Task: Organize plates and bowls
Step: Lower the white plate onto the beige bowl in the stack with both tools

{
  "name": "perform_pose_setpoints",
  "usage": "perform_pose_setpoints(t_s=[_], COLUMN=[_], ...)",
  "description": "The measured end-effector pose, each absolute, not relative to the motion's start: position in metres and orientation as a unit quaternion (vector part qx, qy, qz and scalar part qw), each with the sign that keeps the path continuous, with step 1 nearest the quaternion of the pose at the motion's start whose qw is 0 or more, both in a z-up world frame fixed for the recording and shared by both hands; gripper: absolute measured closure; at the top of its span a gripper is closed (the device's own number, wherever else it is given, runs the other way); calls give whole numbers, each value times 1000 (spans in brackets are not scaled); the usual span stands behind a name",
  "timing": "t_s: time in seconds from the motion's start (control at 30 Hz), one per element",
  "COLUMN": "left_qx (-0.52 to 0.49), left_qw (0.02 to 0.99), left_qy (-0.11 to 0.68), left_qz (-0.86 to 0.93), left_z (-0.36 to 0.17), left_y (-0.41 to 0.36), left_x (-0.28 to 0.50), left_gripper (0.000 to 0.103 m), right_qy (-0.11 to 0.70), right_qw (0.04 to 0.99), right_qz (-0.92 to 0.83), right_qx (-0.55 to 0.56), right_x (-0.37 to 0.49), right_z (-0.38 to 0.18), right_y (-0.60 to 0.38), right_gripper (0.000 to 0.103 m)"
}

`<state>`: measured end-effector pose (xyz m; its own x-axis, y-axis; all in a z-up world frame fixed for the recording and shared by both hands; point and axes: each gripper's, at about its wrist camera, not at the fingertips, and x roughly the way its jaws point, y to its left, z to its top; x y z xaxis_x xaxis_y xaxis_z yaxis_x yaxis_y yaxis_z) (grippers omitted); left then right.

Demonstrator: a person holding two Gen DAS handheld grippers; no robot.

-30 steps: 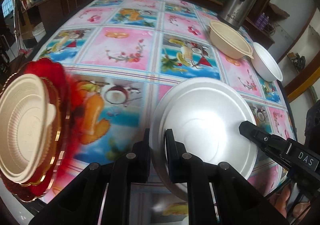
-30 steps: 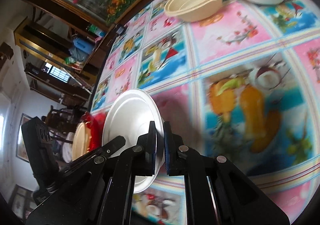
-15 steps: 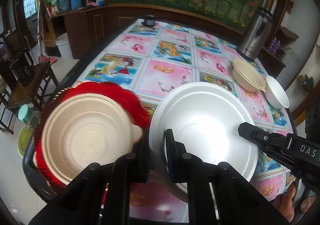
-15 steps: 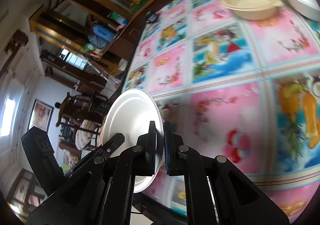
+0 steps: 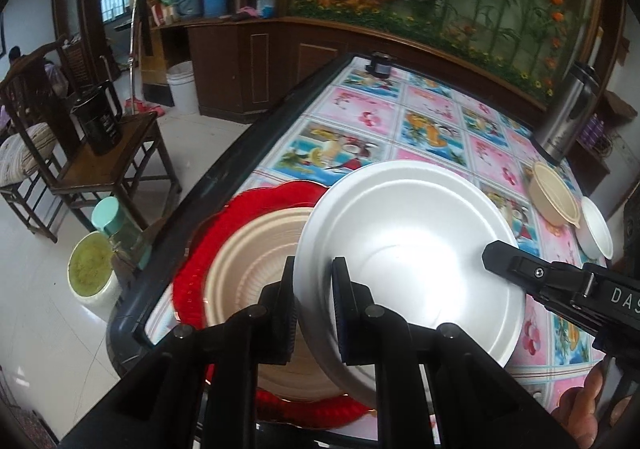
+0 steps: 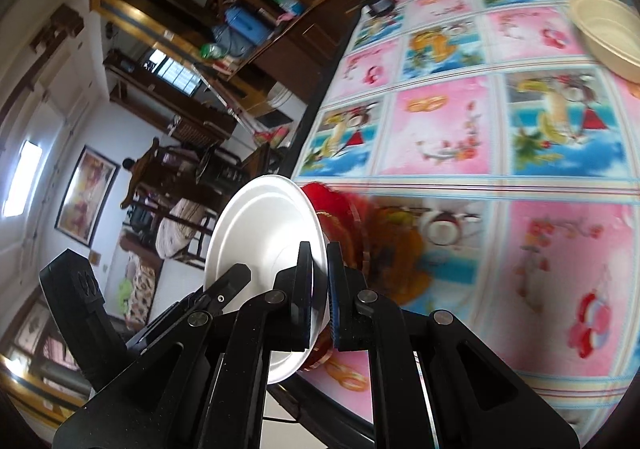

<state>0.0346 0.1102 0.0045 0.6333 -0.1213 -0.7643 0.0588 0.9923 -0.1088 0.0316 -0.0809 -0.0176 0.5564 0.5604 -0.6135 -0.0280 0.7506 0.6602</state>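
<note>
You are carrying the white plate to the stack at the desk's near corner, one gripper on each side of its rim.

Left wrist view: your left gripper (image 5: 313, 313) has its jaws nearly closed, pinching the near rim of the white plate (image 5: 408, 249); the right gripper (image 5: 516, 269) reaches in from the right to the opposite rim. The plate hangs partly over the beige plate (image 5: 256, 269) that lies on the red plate (image 5: 200, 269), near the desk (image 5: 432, 117) edge. A beige bowl (image 5: 554, 197) and a white bowl (image 5: 598, 229) wait further back on the right. Right wrist view: your right gripper's jaws are clamped tight on the plate rim, the plate seen edge-on and tilted, the red plate just behind it. Next, I judge, you should centre and level it over the beige plate, lower it, then let go with both.
</note>
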Motion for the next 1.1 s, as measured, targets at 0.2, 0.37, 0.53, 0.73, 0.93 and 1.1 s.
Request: perform_pose_setpoints(t_s=[0.2,0.37,0.53,0.73,0.93,1.1], left_qx=[-54,-64,-64,-63,-60,-50], left_qw=[900,902,901,889,882,885], left_qy=[431,428,429,454,468,464], left_qz=[-26,-9,-3,-11,-8,-4], left_z=[3,6,3,-13,-25,-25], left_y=[136,151,155,152,151,150], left_x=[43,46,45,48,51,50], left_gripper=[90,89,89,89,89,89], right_qy=[448,452,454,469,481,486], right_qw=[824,824,821,812,809,807], right_qz=[195,209,218,209,200,195], right_qx=[288,270,267,278,273,271], right_x=[51,61,64,65,66,66], right_z=[-17,-12,-15,-32,-46,-53], right_y=[-52,-29,-20,-24,-22,-21], right_gripper=[96,96,96,96,96,96])
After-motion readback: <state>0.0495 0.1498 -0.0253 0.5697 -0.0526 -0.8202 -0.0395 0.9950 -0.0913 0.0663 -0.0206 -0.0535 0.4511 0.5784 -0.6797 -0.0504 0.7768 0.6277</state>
